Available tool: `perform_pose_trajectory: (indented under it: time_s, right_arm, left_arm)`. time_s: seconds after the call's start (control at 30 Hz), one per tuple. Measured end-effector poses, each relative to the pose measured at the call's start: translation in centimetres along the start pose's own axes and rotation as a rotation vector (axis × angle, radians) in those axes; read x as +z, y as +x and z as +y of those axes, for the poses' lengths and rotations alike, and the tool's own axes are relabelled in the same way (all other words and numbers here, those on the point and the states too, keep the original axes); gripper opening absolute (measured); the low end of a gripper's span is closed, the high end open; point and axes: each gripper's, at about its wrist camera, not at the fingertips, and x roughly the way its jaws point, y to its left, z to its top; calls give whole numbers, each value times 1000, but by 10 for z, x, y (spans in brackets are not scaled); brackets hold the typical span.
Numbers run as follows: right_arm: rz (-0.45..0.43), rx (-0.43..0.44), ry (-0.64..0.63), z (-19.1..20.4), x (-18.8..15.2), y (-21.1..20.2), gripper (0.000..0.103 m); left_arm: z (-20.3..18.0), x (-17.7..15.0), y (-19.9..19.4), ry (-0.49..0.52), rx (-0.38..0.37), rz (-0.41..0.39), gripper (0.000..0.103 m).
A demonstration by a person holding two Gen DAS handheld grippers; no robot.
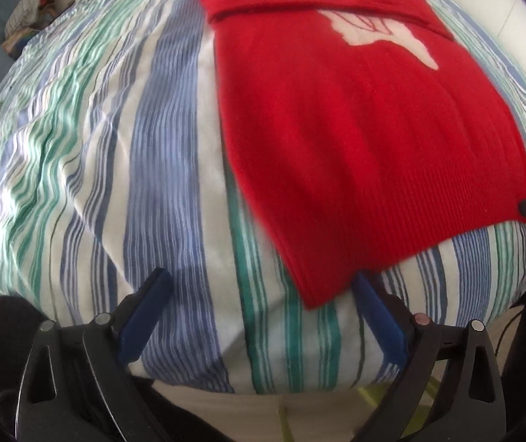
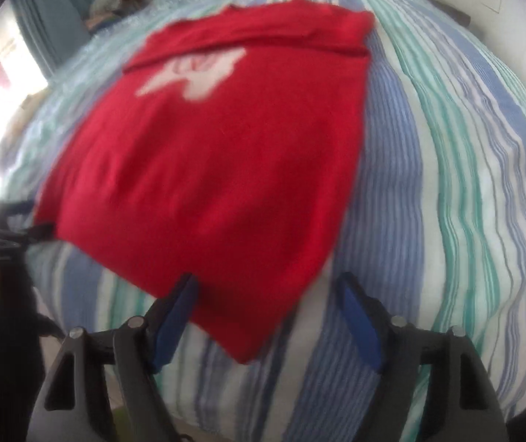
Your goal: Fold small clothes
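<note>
The sweater [image 1: 355, 140] is laid flat on the bed cover [image 1: 115, 147], its collar end folded back at the far side; its near hem corners are flanked by the left gripper [image 1: 259, 287] and right gripper [image 2: 266, 291]; a clothes pile [image 1: 31, 11] is heaped far off behind.

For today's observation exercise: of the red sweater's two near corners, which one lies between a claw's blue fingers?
The corner under the right claw: the red sweater spreads between its fingers. The left claw frames mostly striped bedding, that corner beside one finger.

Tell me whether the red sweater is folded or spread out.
Partly folded: the red knitted sweater has its top turned over across the white motif; its body lies flat.
</note>
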Motion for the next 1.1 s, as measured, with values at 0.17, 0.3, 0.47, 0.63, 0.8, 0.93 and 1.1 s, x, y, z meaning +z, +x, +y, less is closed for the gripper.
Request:
perform_pose_trajectory:
  time_s: [0.17, 0.3, 0.47, 0.63, 0.8, 0.93, 1.1]
  right_arm:
    - [-55, 147, 124, -22, -18, -42, 71]
    - [-52, 326, 270, -35, -21, -36, 71]
    - [7, 414, 344, -27, -26, -3, 39]
    - [-36, 454, 408, -29, -26, -9, 5]
    - [-142, 479, 406, -34, -11, -47, 5]
    - [-244, 472, 382, -42, 35, -61, 5]
    - [-365, 413, 345, -67, 141, -56, 5]
  left_arm:
    - [29, 2, -6, -166, -222, -21, 98]
    - [24, 9, 13, -217, -259, 16, 78]
    - [26, 8, 8, -233, -318, 28, 6]
    - [40, 2, -17, -313, -404, 22, 3]
    - [51, 35, -41, -402, -536, -50, 3]
    - [60, 106, -44, -407, -522, -164, 3]
    - [70, 214, -29, -392, -440, -245, 3]
